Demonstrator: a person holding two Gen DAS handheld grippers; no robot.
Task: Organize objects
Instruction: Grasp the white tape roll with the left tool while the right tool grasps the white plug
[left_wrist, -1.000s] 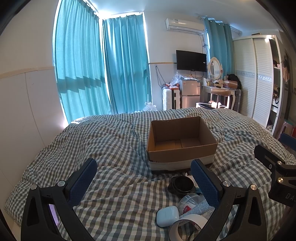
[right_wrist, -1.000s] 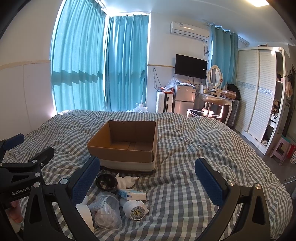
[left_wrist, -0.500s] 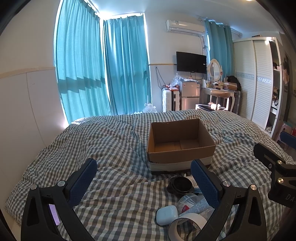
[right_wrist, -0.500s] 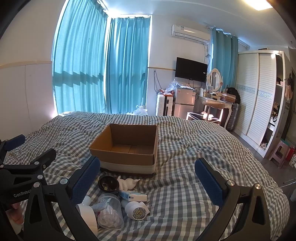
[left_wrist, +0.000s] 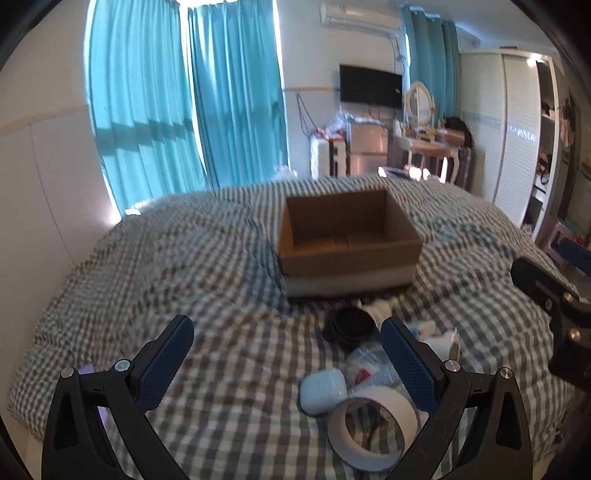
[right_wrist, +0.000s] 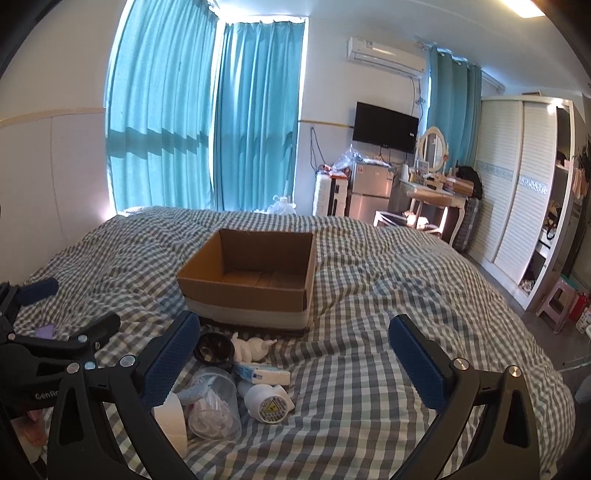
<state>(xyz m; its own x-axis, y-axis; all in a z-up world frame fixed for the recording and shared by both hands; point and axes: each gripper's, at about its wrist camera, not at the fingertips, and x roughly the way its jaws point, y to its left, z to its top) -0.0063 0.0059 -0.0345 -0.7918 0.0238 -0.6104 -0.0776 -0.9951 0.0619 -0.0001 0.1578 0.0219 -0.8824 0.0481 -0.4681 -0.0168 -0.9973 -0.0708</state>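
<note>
An open cardboard box (left_wrist: 347, 236) (right_wrist: 251, 277) sits empty on the checked bedcover. In front of it lies a small pile: a black round lid (left_wrist: 349, 326) (right_wrist: 213, 347), a white figurine (right_wrist: 251, 349), a small white-and-blue box (right_wrist: 262, 373), a white plug-like item (right_wrist: 267, 402), a clear plastic cup (right_wrist: 212, 408), a white earbud case (left_wrist: 322, 390) and a tape roll (left_wrist: 371, 428) (right_wrist: 170, 424). My left gripper (left_wrist: 288, 363) is open above the bedcover, left of the pile. My right gripper (right_wrist: 295, 363) is open with nothing between its fingers, the pile by its left finger.
The checked bedcover (right_wrist: 388, 295) spreads wide around the box. A purple item (right_wrist: 45, 331) lies at the left on the bed. Behind the bed are teal curtains (right_wrist: 207, 122), a small fridge (right_wrist: 371, 192), a dressing table (right_wrist: 436, 195) and a white wardrobe (right_wrist: 517, 192).
Both views have shifted slightly: the left gripper moved forward and down toward the pile, with motion blur now. The right gripper tilted a little. Both stay open.
</note>
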